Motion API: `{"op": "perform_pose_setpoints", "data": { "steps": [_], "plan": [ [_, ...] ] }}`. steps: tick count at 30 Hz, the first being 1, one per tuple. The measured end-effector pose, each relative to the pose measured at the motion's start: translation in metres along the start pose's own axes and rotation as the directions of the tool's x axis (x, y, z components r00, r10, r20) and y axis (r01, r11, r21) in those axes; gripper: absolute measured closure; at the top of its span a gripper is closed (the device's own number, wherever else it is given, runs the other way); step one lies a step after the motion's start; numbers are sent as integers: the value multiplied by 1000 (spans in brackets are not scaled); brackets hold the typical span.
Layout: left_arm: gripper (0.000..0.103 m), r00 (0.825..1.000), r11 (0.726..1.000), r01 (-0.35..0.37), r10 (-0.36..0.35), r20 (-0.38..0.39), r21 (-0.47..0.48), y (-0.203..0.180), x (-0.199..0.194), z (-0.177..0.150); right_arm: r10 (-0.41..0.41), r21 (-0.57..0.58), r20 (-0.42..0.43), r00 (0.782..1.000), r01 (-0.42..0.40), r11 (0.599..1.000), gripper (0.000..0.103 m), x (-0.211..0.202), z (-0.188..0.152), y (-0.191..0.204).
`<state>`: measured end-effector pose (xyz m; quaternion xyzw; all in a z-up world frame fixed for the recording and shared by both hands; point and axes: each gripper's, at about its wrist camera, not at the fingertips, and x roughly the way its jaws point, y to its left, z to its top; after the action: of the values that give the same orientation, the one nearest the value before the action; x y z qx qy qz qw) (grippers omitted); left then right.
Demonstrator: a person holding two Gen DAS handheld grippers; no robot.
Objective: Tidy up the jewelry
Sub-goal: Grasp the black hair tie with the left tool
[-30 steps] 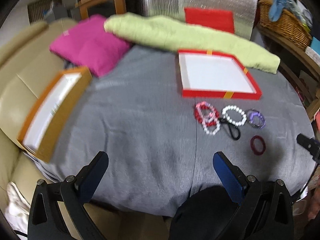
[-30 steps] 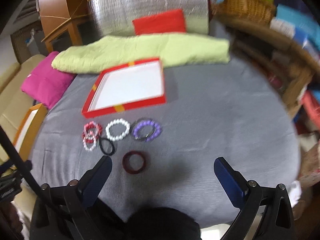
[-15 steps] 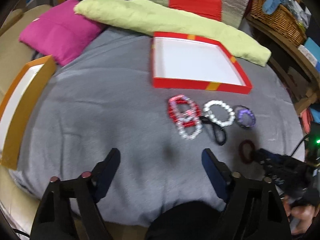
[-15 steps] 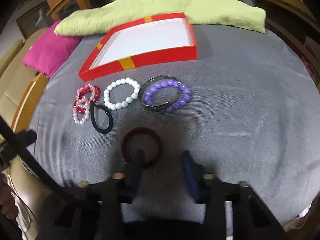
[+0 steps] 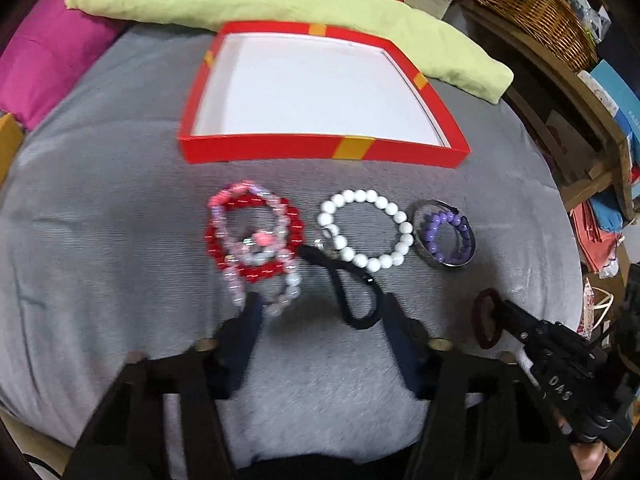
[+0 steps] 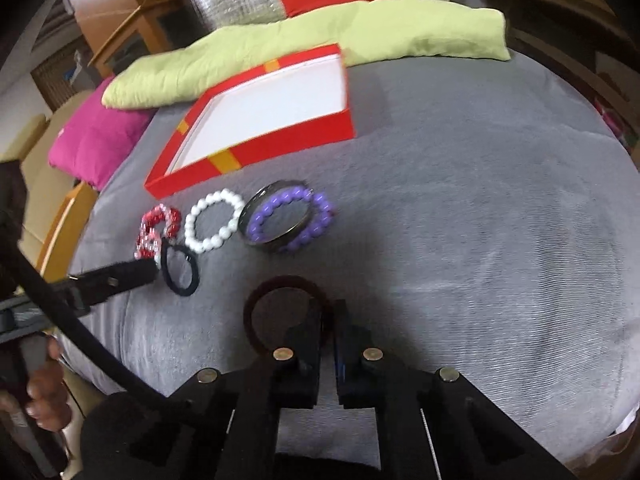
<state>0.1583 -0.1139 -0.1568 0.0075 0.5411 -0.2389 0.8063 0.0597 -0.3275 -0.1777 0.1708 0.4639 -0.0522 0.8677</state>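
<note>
Both tools have descended; right tool [image 6: 329, 320] clenched on dark-red fabric ring [image 6: 280, 288]; left tool [image 5: 320, 316] closing around black elastic loop [image 5: 356, 300], ungripped.

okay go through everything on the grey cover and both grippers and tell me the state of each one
Red box: open, nothing inside.
White bead bracelet: flat on cover.
Purple bead bracelet: inside metal bangle.
Black hair tie: flat, between closing left gripper fingers.
Dark red ring: pinched by right gripper.
</note>
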Motion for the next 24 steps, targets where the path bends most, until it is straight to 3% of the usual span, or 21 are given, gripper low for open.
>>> {"op": "perform_pose_setpoints", "data": {
  "steps": [2,4,5,16,20,24],
  "plan": [
    [61,1000,1000,17,-17,-17,-2,-2,8,2,3,16,12,1000,-3,1000,97,-3,2,-7],
    [88,999,999,38,-38,-23,-11,0,13,2,12,35,23,1000,-13,999,97,-5,6,-14],
    [92,998,998,57,-57,-24,-20,1,14,2,15,39,27,1000,-16,999,97,-4,7,-14],
    [98,991,996,74,-80,110,55,15,-24,7,92,66,89,992,-98,993,97,-5,33,-14],
    [98,982,992,40,-62,179,119,17,-50,28,115,66,132,985,-124,990,97,-2,58,-2],
    [98,980,991,5,-31,197,134,23,-44,64,145,50,185,972,-157,986,97,8,93,22]
  ]
}}
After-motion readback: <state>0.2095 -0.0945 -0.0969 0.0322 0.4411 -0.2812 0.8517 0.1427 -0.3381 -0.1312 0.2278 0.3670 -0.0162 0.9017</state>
